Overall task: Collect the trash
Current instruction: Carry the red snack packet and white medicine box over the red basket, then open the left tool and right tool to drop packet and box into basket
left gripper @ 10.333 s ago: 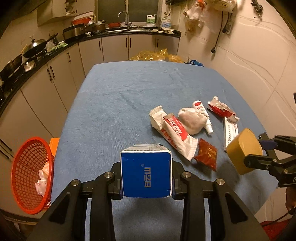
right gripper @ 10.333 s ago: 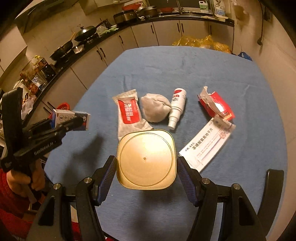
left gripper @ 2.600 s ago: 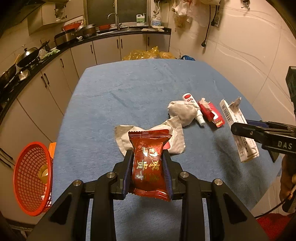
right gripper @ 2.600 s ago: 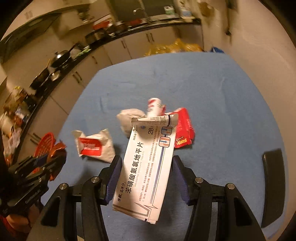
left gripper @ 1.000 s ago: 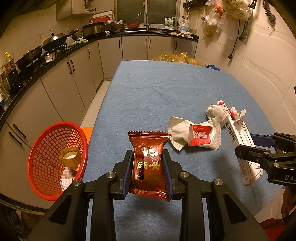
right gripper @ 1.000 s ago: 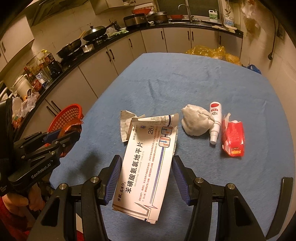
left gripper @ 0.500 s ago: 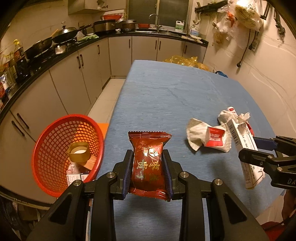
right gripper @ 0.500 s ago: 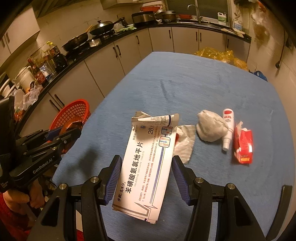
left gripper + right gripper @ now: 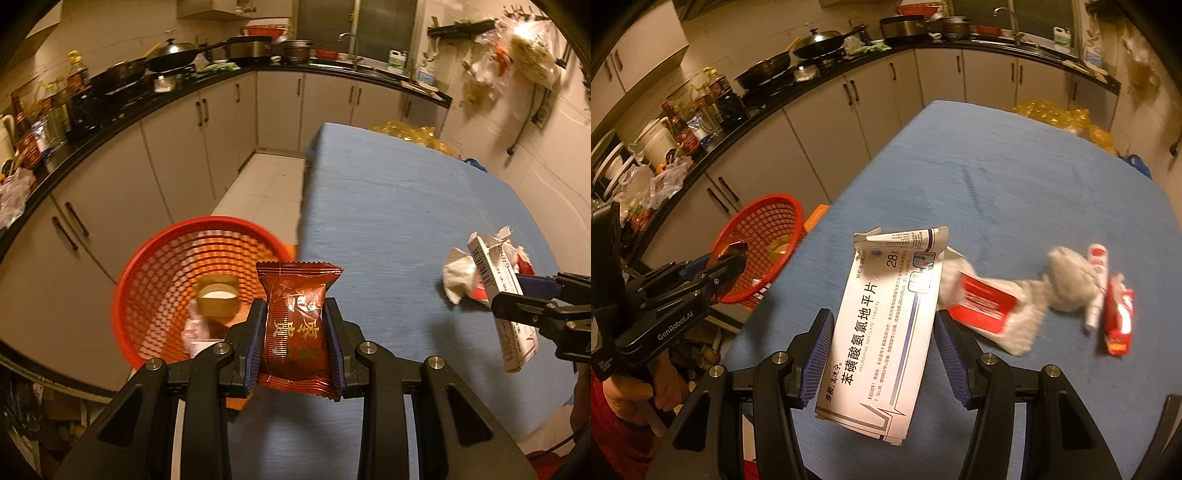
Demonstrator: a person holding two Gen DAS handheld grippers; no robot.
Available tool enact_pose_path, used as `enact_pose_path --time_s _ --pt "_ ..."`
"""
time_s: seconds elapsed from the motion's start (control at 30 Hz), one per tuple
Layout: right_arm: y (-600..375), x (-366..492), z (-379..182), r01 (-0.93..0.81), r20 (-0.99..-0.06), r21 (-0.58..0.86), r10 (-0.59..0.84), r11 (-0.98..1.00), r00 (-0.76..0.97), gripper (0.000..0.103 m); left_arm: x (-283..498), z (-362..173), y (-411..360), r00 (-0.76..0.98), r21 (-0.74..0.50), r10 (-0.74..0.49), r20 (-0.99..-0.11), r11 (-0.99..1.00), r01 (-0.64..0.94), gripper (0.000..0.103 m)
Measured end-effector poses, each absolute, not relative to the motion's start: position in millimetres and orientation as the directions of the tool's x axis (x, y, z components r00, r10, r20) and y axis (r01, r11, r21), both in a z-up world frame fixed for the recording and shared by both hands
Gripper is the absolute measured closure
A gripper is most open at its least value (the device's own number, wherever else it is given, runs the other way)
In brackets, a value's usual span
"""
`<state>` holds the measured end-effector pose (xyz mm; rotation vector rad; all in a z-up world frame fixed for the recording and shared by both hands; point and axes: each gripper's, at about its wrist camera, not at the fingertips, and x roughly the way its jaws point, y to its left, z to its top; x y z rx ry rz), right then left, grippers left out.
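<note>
L gripper [image 9: 295, 343] is clamped on a red foil snack packet [image 9: 297, 328], held upright at the table's left edge, just beside the red mesh basket [image 9: 155, 258] on the floor side. A gold tape roll [image 9: 217, 301] and paper scraps are seen inside the basket.

R gripper [image 9: 882, 332] is closed on a torn white tablet box [image 9: 886, 325], held above the blue table [image 9: 997, 177].

Left on the table: white/red wrapper [image 9: 986, 306], grey wad [image 9: 1067, 280], small tube [image 9: 1095, 288], red packet [image 9: 1119, 317].

Risks, as judged:
- Packet is not clearly over the basket mouth; if released now, it may hit the rim or the floor.
- Foil is slick and light, so drift is likely.
- Box is flattened and long, pinched near mid; it may pivot or slip.
- Frames are motion-blurred, so aim is uncertain.
</note>
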<state>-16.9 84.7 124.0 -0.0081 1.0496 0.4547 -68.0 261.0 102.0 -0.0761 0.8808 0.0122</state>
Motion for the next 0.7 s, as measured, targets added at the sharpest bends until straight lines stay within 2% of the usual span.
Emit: enact_pose_path --time_s 0.47,0.7 --pt "181.9 22.1 128.6 -0.466 -0.819 0.279 0.461 0.839 0.34 0.043 -70.7 94.7 346.2 0.614 -0.059 0.052 -0.787 0.986 -0.158 0.073" --pt "224.0 40.7 124.7 -0.496 -0.821 0.31 0.492 0.811 0.291 0.042 -63.0 92.9 365.3 0.608 -0.069 0.059 -0.792 0.98 -0.185 0.073"
